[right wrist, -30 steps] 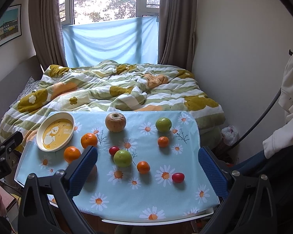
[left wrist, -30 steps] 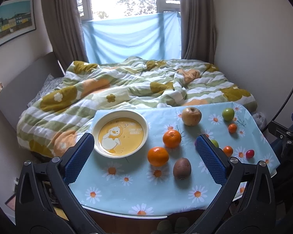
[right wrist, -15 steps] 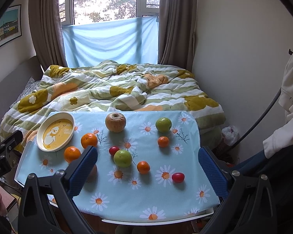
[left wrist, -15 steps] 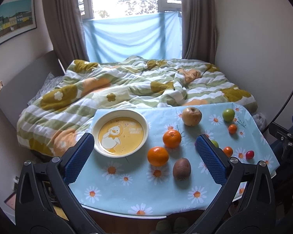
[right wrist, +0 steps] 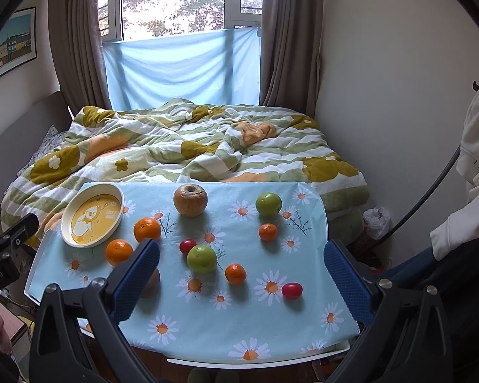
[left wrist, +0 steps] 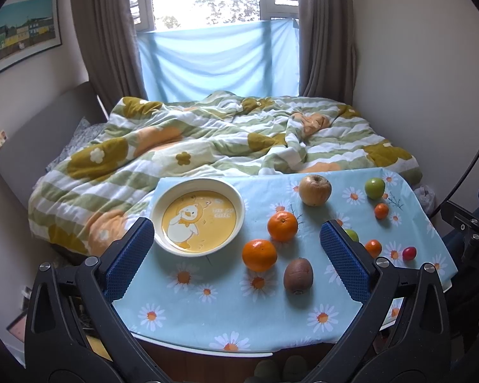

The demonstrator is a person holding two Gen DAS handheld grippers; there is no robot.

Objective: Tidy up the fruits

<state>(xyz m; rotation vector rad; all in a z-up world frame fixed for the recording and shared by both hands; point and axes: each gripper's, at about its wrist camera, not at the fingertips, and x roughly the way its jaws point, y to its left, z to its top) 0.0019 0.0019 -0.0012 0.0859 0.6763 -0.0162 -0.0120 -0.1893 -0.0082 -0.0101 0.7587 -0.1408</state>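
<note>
Nothing sorted yet: the duck bowl [left wrist: 199, 217] ahead of the wide-open, empty left hand-held gripper [left wrist: 236, 255] is bare; the right hand-held gripper [right wrist: 239, 274] also gapes empty over scattered fruit.

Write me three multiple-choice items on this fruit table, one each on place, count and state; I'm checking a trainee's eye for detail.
1. Where does the brown fuzzy kiwi lie?
A. in the plate
B. on the daisy-print blue tablecloth, nearer the camera than the two large oranges
C. on the bed

2. How many round green apples show in the right wrist view?
A. two
B. four
C. none

3. What does the cream round plate with a yellow duck picture hold?
A. oranges
B. an apple
C. no fruit

Key: 1 B, it lies on the cloth below the oranges; 2 A, one far, one mid-table; 3 C, its duck shows uncovered.
</note>
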